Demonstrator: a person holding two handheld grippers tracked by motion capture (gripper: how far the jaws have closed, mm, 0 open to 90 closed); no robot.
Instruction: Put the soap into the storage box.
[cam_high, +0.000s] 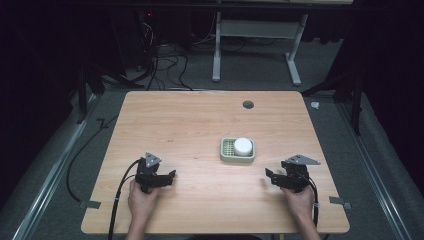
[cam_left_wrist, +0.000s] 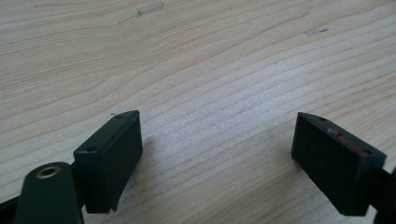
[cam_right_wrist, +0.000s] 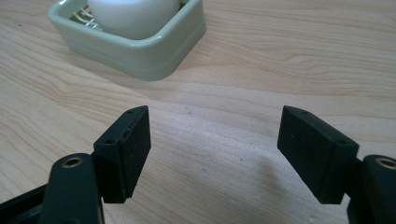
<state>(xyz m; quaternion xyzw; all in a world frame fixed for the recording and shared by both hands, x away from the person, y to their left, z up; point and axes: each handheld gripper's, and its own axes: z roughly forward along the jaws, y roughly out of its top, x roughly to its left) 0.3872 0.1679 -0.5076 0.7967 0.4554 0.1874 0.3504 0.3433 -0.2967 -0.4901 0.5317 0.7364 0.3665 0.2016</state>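
The left hand-held gripper stands spread wide, grasping nothing, its blunt black jaws just above bare wood-grain worktop, well to the left of the green dish. The right hand-held gripper is equally released, near the dish's right side. The dish is glossy, square and round-cornered, cradling a smooth white rounded object.

High view overhead, facing forward; tool views skim table.
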